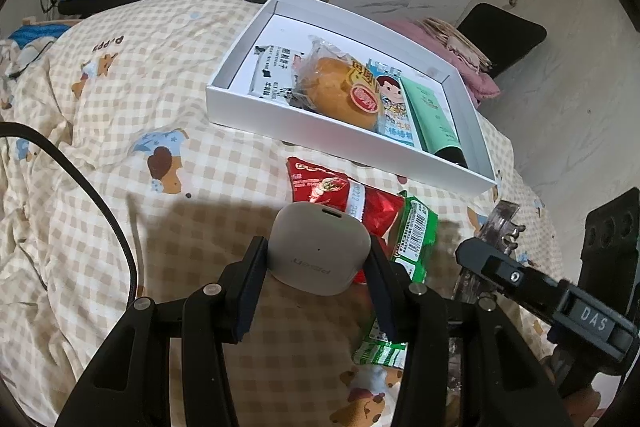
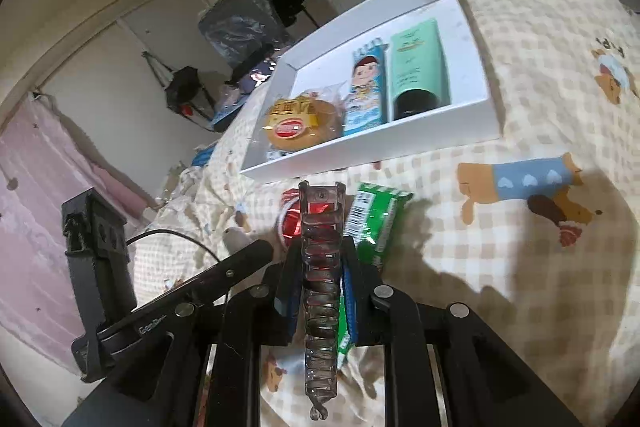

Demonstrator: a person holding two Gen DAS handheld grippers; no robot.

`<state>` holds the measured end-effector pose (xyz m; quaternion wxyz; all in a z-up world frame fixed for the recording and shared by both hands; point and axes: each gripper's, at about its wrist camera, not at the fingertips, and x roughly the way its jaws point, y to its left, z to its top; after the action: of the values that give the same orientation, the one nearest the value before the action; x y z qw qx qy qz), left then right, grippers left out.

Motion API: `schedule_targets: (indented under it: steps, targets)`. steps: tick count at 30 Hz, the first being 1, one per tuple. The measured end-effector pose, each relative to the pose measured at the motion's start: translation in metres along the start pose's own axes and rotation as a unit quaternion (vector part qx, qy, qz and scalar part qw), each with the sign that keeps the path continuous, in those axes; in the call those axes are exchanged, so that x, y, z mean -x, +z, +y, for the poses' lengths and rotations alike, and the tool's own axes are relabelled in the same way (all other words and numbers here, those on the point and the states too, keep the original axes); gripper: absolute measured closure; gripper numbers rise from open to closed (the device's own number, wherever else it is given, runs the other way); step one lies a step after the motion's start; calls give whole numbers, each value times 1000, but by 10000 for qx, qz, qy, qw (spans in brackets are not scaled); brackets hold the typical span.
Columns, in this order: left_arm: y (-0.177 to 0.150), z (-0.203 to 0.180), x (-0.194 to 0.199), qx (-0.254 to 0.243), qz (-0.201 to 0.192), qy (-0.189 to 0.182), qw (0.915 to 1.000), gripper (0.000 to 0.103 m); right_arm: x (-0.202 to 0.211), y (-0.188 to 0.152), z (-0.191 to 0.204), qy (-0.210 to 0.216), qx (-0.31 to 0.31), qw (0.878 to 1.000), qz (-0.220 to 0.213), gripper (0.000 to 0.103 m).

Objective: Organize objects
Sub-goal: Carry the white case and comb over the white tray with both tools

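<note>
Fingers of the left gripper point(image 1: 318, 267) are closed on the white earbud case point(image 1: 318, 251); those of the right gripper point(image 2: 320, 291) pinch a clear hair claw clip point(image 2: 320, 287) lengthwise. Both items hang above the bed point(image 1: 120, 115), near the white box point(image 1: 240, 103), which already holds snacks and a green tube point(image 1: 434, 119). Carry each item over a bare patch of the box floor, lower it, then release; avoid stacking on the bun point(image 1: 340, 91).
</note>
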<state>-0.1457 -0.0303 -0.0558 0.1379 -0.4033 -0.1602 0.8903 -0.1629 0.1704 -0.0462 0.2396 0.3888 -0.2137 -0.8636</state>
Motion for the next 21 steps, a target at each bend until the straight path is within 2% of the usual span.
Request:
schedule_targets:
  steps: [4,8,12,21]
  targets:
    - [-1,-9,8,-232,-221,-168,9993,52,8,1,3,168,106,9997,-159,84]
    - [0,-13,21,-326,-512,-385,9974,51,13,-2,19,49,493,9983,-306,84]
    - [2,-10,17,-240,-427,-367,9981,51,13,-3,24,-70,619,9976,-289,84]
    - [3,-6,20,-88,-479,-435,9979,51,23,2,21,62,493,9979,-425,84]
